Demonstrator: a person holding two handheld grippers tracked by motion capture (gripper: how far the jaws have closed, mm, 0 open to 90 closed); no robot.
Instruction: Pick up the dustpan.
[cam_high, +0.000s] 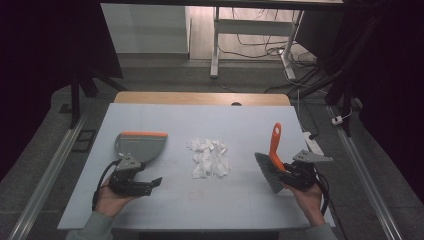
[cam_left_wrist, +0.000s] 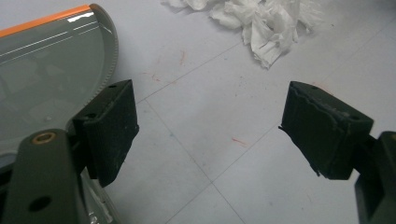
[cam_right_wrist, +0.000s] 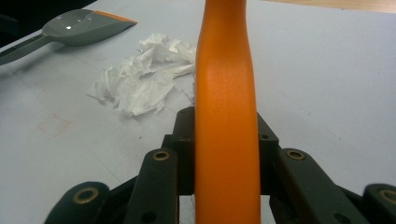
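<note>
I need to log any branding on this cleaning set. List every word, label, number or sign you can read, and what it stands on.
None can be read.
Dustpan: plain grey with an orange edge, no print visible.
Brush: plain orange handle, no lettering.
Paper scraps: blank white.
Table: faint red scuffs, no writing.

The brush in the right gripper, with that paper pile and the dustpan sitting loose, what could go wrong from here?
1. The dustpan lies free; the left gripper is open beside it, so sweeping may shove it away.
2. The crumpled paper scraps look light; a fast stroke could scatter them across the table.
3. The right gripper clamps only the brush handle, which might twist under pressure.
</note>
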